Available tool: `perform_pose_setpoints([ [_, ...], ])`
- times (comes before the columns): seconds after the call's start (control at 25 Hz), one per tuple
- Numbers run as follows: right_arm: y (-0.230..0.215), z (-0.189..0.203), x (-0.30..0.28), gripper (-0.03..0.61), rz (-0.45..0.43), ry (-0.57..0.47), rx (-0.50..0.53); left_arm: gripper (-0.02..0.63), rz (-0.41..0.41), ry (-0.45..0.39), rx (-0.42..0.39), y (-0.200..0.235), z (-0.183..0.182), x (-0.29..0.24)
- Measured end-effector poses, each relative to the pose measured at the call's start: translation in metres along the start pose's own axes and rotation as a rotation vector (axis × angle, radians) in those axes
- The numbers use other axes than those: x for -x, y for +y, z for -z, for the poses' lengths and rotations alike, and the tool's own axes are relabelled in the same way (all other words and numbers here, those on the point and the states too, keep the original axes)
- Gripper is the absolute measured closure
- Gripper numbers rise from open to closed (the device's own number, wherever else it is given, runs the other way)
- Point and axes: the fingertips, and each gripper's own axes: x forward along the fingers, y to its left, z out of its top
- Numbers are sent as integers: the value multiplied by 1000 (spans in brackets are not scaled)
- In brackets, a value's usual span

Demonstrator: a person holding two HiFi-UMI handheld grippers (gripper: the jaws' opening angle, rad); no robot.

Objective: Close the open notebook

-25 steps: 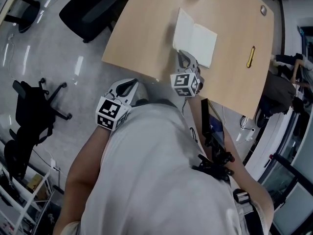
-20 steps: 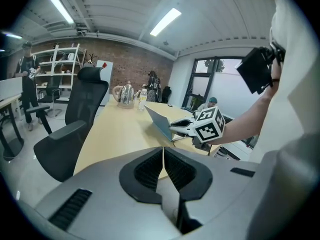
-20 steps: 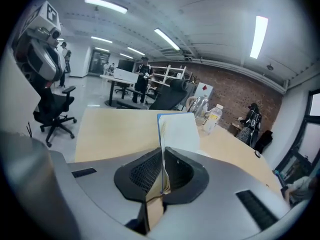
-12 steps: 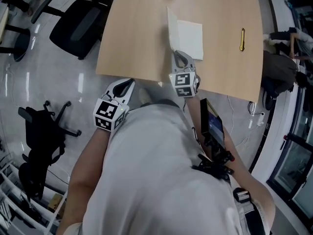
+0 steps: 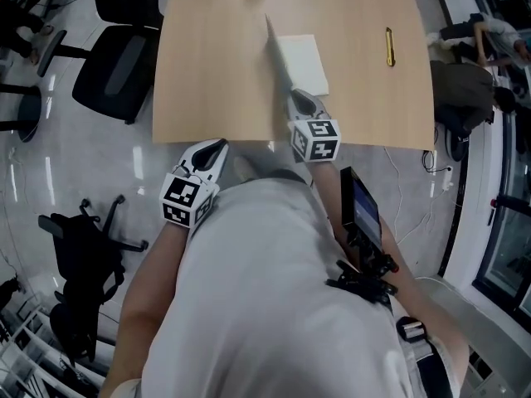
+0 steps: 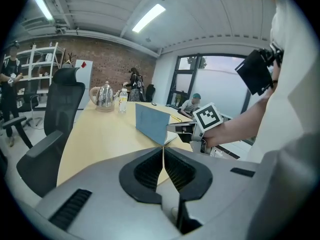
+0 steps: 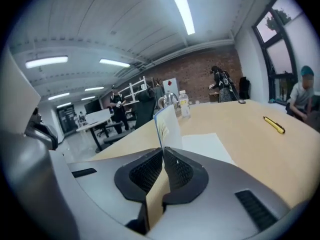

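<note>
Half the closing looks done: the right hand-held gripper (image 5: 300, 100) pinches the upright cover (image 7: 166, 125) of the notebook (image 5: 304, 61), to be tipped onto the pages next, while the left hand-held gripper (image 5: 211, 150) hangs clenched, empty.

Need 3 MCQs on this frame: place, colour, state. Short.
1. The yellow pen lies: A) on the wooden table, right of the white-paged notebook; B) on its page; C) on the floor.
2. The outer face of the raised cover is: A) red; B) light blue; C) black.
3. The jaws of the right gripper are: A) wide apart; B) shut on the cover; C) shut on the pen.
Key: 1A, the head view shows it there; 2B, the left gripper view shows that face; 3B, the right gripper view shows the cover pinched.
</note>
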Motion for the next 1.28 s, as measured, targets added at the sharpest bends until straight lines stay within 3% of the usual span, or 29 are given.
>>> perform_pose_setpoints([
  [0.68,-45,21,13,551,1,-67,-565,601,55,28,-31,-12,-8,-21],
  [1.0,-75,35,14,549,75,-71,-696,601,57,48,-33,-8,-8,-25],
  [1.28,-100,58,11,549,133,-6,-741,601,62,61,-56,-16,-10,-26],
])
